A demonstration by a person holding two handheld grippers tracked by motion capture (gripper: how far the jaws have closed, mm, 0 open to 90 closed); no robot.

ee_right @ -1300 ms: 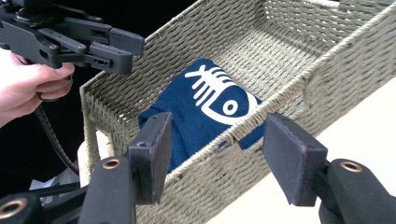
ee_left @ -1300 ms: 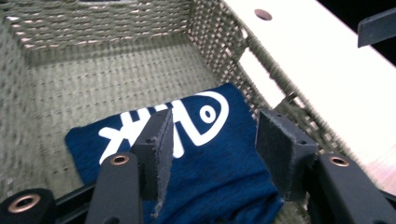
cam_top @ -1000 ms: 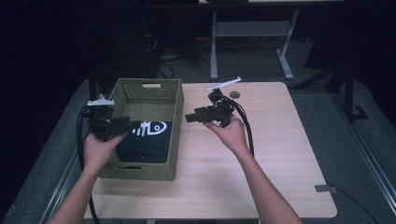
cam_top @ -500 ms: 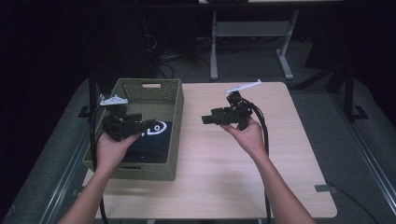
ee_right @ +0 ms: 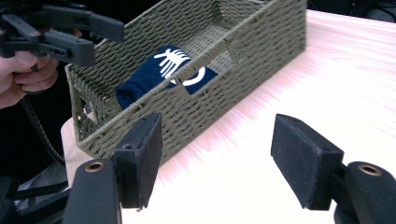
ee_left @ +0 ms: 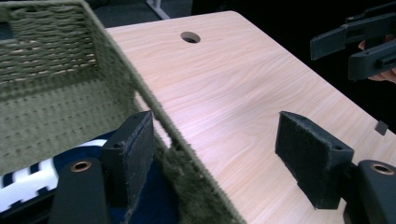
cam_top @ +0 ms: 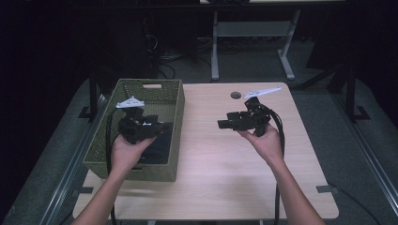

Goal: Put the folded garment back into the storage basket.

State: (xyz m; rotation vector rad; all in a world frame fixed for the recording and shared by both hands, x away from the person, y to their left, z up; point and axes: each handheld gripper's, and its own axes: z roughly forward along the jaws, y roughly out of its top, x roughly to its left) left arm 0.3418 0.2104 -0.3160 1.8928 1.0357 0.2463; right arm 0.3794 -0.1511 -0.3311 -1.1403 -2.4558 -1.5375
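Navy folded cloth [ee_right: 163, 74] lies in the green basket [ee_right: 261, 42] on the table [cam_top: 225, 173], looks soft and light, best pinched at a folded edge; left gripper [ee_left: 219, 154] and right gripper [ee_right: 219, 154] fingers just opening, wide apart, holding nothing.

No text, brand, number or label can be read. Only a white printed pattern of stripes and a curved shape is seen on the folded dark blue cloth [ee_right: 161, 74] inside the green woven basket [ee_right: 261, 32]; no letters are formed.
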